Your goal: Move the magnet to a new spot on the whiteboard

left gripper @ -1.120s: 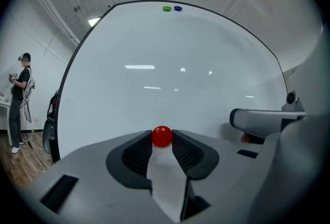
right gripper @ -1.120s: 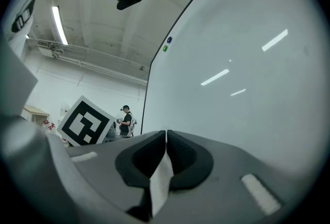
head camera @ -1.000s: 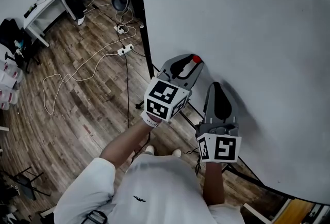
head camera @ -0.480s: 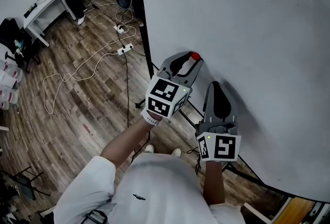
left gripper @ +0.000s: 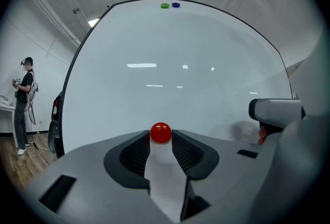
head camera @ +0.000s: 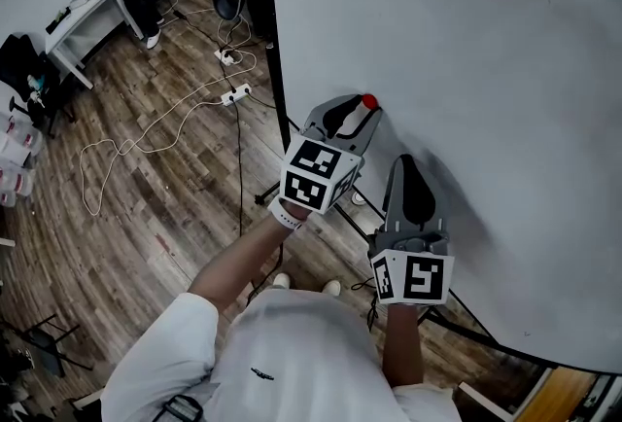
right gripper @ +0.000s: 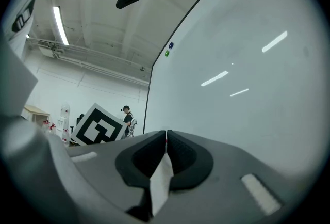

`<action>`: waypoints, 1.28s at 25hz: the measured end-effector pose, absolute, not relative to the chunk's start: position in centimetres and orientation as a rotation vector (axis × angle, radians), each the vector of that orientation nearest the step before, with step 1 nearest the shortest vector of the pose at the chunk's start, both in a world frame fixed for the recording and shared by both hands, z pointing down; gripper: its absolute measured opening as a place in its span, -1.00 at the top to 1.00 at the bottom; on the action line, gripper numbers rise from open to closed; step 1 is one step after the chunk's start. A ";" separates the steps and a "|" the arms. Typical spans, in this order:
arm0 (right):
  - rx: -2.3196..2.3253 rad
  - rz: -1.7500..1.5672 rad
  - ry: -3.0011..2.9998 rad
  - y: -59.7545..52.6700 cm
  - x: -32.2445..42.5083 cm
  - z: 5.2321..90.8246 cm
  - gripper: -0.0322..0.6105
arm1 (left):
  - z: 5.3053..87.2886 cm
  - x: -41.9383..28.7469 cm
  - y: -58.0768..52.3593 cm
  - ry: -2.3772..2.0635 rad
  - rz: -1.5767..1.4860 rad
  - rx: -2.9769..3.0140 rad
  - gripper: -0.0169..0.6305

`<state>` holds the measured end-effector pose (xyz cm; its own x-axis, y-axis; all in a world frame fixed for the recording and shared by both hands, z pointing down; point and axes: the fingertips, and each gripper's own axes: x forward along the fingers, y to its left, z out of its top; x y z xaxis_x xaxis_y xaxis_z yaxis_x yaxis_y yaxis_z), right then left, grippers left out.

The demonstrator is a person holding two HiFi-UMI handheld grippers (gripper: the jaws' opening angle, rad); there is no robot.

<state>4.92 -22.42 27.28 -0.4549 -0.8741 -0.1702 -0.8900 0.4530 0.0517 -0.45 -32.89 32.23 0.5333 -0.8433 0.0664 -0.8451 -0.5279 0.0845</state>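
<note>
Left gripper (left gripper: 161,139): clenched on the red magnet (left gripper: 161,132), which sits right at the jaw tips with a ribbed pad touching it on each side.
Right gripper (right gripper: 166,136): closed with nothing in it, the two pads meeting with only a thin slit between them.
Gripper positions: in the head view both point at the whiteboard (head camera: 466,41), side by side, the right one lower and nearer the person's body.
Magnet place: low on the whiteboard, near its dark left edge (whether it touches the surface or sits just off it cannot be told).
Other magnets: a green magnet (left gripper: 164,5) and a blue magnet (left gripper: 176,5) sit just beside each other at the board's top edge, well apart from the red one.
Whiteboard surface: plain white, with ceiling lights reflected in it as pale streaks.
Marker cube (head camera: 316,175): black-and-white squares, at the back of the left gripper, above the person's wrist.
Room: wooden floor (head camera: 126,206) with white cables trailing across it, a white table (head camera: 87,17) at the far left, and another person (left gripper: 23,104) standing beyond the board's left edge.
</note>
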 end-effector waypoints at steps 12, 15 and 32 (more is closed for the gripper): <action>-1.594 0.205 2.554 -21.2 5.9 27.7 0.88 | 33.1 -0.8 -31.0 -1.481 0.014 2.650 0.57; -1.599 0.207 2.547 -20.8 6.1 27.7 0.88 | 32.9 -1.0 -29.9 -1.484 0.012 2.655 0.57; -1.584 0.264 2.571 -17.4 6.4 28.2 0.88 | 31.2 -5.2 -20.5 -1.603 -0.009 2.663 0.92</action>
